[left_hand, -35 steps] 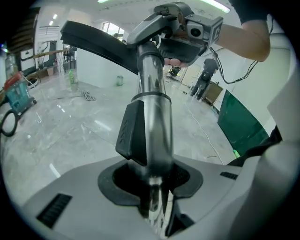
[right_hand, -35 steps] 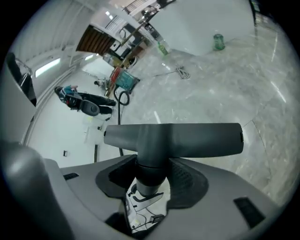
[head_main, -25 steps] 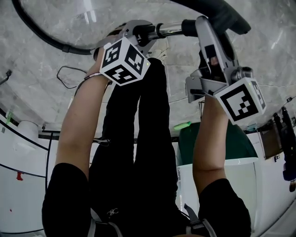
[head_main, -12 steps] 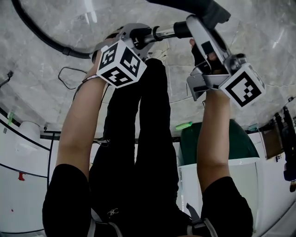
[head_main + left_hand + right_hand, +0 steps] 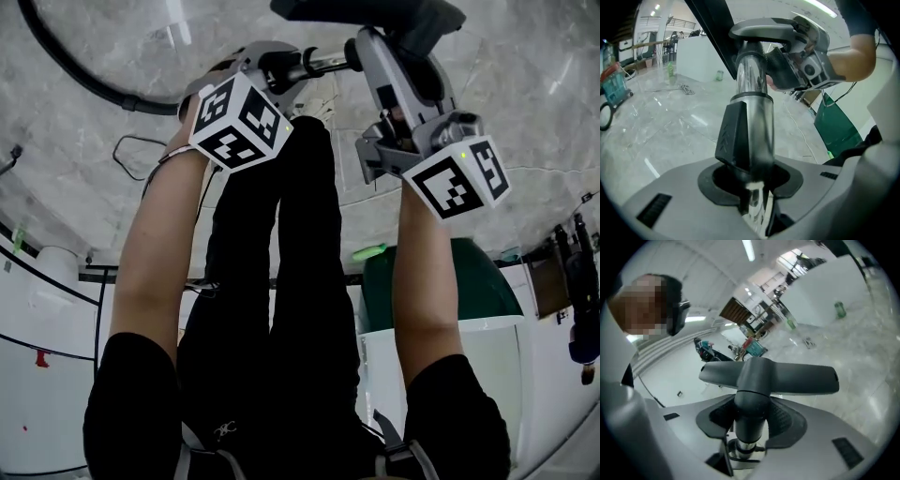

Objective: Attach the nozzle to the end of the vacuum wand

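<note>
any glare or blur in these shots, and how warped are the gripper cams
Head view: sharp, even light, soft sheen on the marble floor. Left gripper view: strong fisheye with dark corners, bright reflections streak the chrome wand, and its base near the lens is blurred. Right gripper view: same fisheye bend, ceiling light flares white, nozzle looks fairly sharp.

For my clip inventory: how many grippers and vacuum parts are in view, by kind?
grippers: 2, the left gripper and the right gripper
vacuum wand: 1
nozzle: 1
hose: 1
total: 5
</note>
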Motion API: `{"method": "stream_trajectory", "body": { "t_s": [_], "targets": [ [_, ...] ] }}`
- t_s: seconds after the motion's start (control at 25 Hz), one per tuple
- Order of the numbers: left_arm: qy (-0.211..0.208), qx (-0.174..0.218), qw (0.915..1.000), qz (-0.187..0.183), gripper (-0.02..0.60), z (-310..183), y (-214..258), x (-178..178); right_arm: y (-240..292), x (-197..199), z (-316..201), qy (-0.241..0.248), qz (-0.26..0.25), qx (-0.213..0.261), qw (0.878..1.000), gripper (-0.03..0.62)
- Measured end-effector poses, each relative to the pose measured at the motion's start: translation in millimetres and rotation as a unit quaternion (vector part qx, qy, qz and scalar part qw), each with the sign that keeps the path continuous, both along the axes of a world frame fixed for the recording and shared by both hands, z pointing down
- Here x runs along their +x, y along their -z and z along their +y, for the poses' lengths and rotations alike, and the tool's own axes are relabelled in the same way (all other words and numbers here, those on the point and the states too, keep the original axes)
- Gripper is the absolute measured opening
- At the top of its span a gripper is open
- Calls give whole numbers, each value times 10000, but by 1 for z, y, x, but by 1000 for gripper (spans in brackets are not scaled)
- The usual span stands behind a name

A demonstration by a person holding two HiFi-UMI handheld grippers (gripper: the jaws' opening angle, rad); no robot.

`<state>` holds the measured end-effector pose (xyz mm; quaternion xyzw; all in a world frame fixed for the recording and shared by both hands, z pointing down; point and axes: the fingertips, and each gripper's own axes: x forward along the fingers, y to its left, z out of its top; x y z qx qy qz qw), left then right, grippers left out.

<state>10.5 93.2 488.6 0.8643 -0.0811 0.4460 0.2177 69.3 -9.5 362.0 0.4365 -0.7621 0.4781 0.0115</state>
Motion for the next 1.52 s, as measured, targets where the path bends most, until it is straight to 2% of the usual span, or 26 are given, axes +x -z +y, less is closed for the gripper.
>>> {"method": "stream_trajectory", "body": {
  "t_s": [0.12, 0.16, 0.32, 0.36, 0.44, 0.52, 0.6, 0.64, 0.68, 0.72, 0.76, 0.84, 0.88, 0.92, 0.96, 1.04, 1.08, 1.16, 1.2, 1.28, 1.32, 1.36, 1.52],
  "targets": [
    [-70, -125, 9999, -19, 147, 9, -4, 0, -18, -2, 6, 190, -682, -1167, 9906, 195],
    [-85, -139, 9999, 11, 147, 10, -4, -1, -19, -3, 7, 294, -737, -1238, 9891, 195],
    [-181, -115, 9997, 127, 147, 9, -2, 1, -7, -8, 8, 875, -949, -176, 9915, 193],
    [-168, -123, 9997, 107, 147, 9, -3, 1, -7, -8, 8, 944, -967, -56, 9908, 192],
    [-20, -68, 10000, -53, 147, 7, -7, 1, -13, -8, 7, 757, -713, -217, 9943, 192],
    [173, 73, 9995, -270, 147, 5, -11, 0, -25, -6, 7, 182, -38, -979, 9950, 192],
    [240, 199, 9989, -351, 146, 4, -15, 1, -39, 1, 10, -463, 708, -2047, 9752, 191],
    [252, 242, 9988, -339, 144, 3, -15, 1, -43, 3, 10, -681, 933, -2391, 9641, 190],
    [272, 257, 9988, -307, 144, 2, -13, 0, -42, 2, 9, -773, 1025, -2480, 9602, 188],
    [296, 246, 9989, -263, 144, 1, -10, -2, -37, -2, 5, -723, 1009, -2311, 9650, 187],
    [313, 224, 9990, -209, 144, -1, -6, -4, -29, -8, 0, -541, 898, -1933, 9755, 187],
    [296, 167, 9994, -54, 144, -9, 2, -8, -12, -23, -12, 24, 288, -848, 9960, 184],
    [258, 111, 9996, 32, 144, -12, 5, -8, -6, -29, -14, 327, -179, -328, 9988, 182],
    [210, 31, 9997, 98, 144, -12, 7, -8, -2, -34, -14, 624, -603, 44, 9962, 181],
    [166, -58, 9998, 131, 144, -9, 6, -8, -3, -37, -12, 885, -878, 229, 9919, 181],
    [146, -162, 9997, 74, 144, -3, -1, -6, -12, -37, -7, 1103, -904, 183, 9896, 178],
    [172, -156, 9997, -4, 144, -2, -6, -5, -18, -34, -7, 984, -747, 13, 9923, 176],
    [199, -99, 9996, -159, 144, -2, -12, -3, -33, -25, -5, 446, -232, -591, 9970, 176],
    [170, -79, 9996, -210, 144, 1, -14, -1, -41, -20, -1, 136, 96, -1013, 9947, 176],
    [58, -67, 9996, -263, 144, 9, -16, 3, -53, -10, 10, -381, 695, -1818, 9801, 176],
    [9, -64, 9996, -261, 144, 13, -16, 4, -55, -8, 14, -553, 856, -2015, 9742, 176],
    [-20, -63, 9997, -238, 144, 15, -15, 4, -55, -7, 15, -664, 898, -2022, 9730, 176],
    [-92, -150, 9998, -31, 143, 16, -20, 7, -59, -13, 16, -625, 474, -1408, 9869, 176]
  ]
}}
